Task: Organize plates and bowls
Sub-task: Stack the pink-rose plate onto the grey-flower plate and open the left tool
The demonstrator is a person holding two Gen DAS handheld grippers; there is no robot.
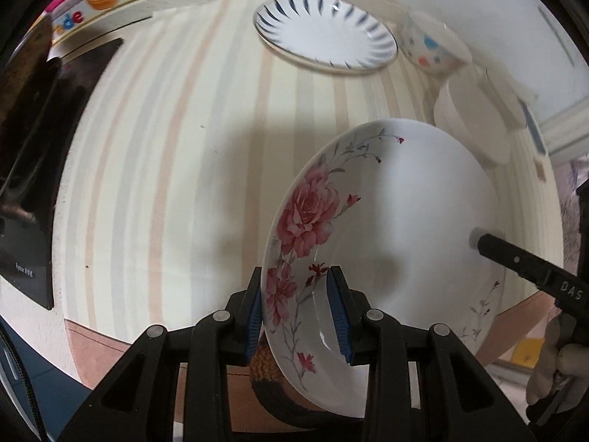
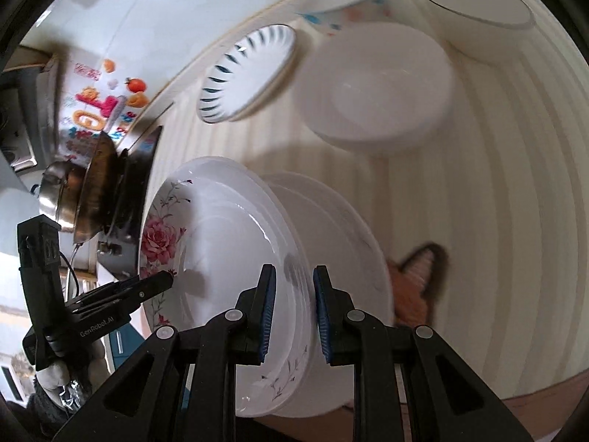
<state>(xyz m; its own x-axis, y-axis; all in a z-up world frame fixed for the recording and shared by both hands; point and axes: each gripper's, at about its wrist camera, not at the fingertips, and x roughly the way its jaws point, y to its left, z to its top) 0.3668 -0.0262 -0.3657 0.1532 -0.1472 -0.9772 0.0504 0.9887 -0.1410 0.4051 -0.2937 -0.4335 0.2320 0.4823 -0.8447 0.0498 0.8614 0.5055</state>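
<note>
A stack of white deep plates with pink rose prints (image 1: pixel 397 221) (image 2: pixel 228 243) is held tilted above the striped tablecloth by both grippers. My left gripper (image 1: pixel 300 313) is shut on the rim at the rose side; it shows in the right wrist view (image 2: pixel 158 283). My right gripper (image 2: pixel 293 316) is shut on the opposite rim; its finger shows in the left wrist view (image 1: pixel 515 261). A blue-striped plate (image 1: pixel 324 33) (image 2: pixel 246 73) lies farther back. A dotted bowl (image 1: pixel 430 48) (image 2: pixel 342 0) and plain white bowls (image 1: pixel 475 114) (image 2: pixel 379 84) are beside it.
A dark stove with a steel pot (image 2: pixel 73 199) stands at the table's left edge, seen as a black slab (image 1: pixel 33 169) in the left wrist view. Another white dish (image 2: pixel 478 0) lies at the back right. A brown star-shaped mat (image 2: pixel 416 280) lies under the stack.
</note>
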